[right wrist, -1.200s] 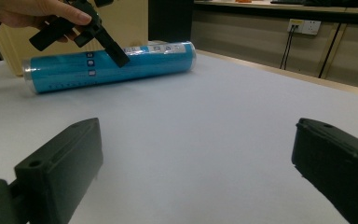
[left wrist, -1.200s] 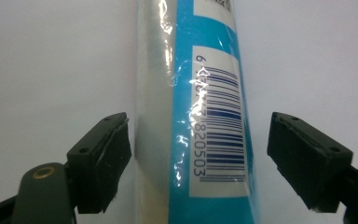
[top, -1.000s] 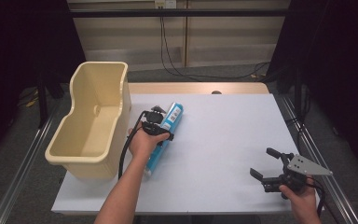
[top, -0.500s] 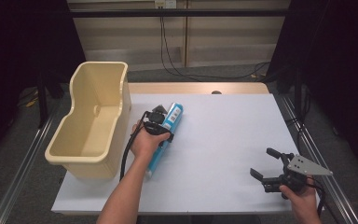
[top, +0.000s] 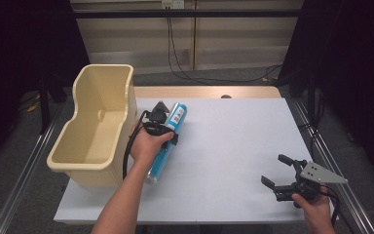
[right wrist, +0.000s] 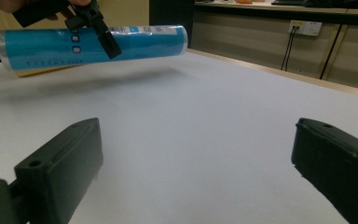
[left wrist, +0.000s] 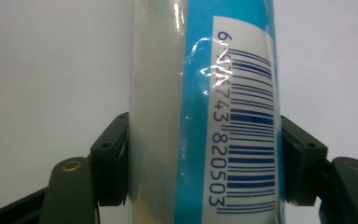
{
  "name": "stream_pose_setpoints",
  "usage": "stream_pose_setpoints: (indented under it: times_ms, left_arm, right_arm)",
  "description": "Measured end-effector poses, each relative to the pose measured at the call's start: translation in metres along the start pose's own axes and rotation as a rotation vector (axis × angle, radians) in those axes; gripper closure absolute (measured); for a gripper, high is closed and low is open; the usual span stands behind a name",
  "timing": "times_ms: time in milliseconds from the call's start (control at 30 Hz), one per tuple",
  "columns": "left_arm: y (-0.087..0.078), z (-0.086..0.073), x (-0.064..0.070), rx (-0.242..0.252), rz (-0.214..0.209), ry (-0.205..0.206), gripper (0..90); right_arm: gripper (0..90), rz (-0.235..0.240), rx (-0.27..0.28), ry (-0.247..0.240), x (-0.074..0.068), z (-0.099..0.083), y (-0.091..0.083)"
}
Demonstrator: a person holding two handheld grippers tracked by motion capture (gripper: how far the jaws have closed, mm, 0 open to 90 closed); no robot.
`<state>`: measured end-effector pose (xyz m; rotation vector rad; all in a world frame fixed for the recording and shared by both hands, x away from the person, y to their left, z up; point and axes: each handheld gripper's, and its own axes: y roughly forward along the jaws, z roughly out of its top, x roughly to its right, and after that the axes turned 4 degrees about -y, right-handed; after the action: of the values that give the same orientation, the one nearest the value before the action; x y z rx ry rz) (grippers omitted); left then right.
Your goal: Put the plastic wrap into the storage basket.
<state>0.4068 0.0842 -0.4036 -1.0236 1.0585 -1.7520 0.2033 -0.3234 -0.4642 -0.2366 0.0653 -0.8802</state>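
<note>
Clearly left gripper (top: 168, 127) fingers clamp the blue tube (top: 168, 141) mid-body, off the bench (top: 233, 146); glossy wrap could slip. Right gripper (top: 278, 171) fingers wide apart, holding nothing.

Barcode digits: on the white label of the blue tube (left wrist: 205, 112), running along its length, "743 820503" reads clearly; a "6" and further digits before it are lost under glare.
Barcode: dark blue bars on that white label (left wrist: 247, 126), beside the digits.
Tube side print: in the right gripper view a row of pale letters runs along the blue tube (right wrist: 93, 44), too faint to read.
High view: the tube (top: 168, 141) carries a small white label near its far end, too small to read.
</note>
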Motion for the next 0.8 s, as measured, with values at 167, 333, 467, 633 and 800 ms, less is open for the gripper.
stream_pose_setpoints:
  times_ms: [167, 333, 467, 633, 800]
  left_arm:
    - [-0.02, 0.001, 0.0, 0.007, 0.001, -0.015, 32.3]
    - [-0.034, 0.001, 0.001, 0.003, 0.008, -0.011, 32.3]
    - [-0.051, 0.003, 0.005, 0.005, 0.014, -0.003, 32.3]
    - [-0.066, 0.005, 0.006, 0.012, 0.005, -0.014, 32.3]
    - [-0.079, 0.008, 0.003, 0.016, -0.013, -0.033, 32.3]
  right_arm:
    - [0.9, -0.002, 0.003, 0.0, 0.0, 0.0, 0.0]
    - [0.9, -0.002, 0.006, -0.001, 0.001, 0.001, -0.001]
    - [0.9, -0.001, 0.005, -0.002, 0.001, 0.001, 0.0]
    - [0.8, -0.001, 0.005, -0.003, 0.0, 0.001, 0.0]
    - [0.2, 0.004, 0.011, -0.004, -0.001, 0.001, 0.0]
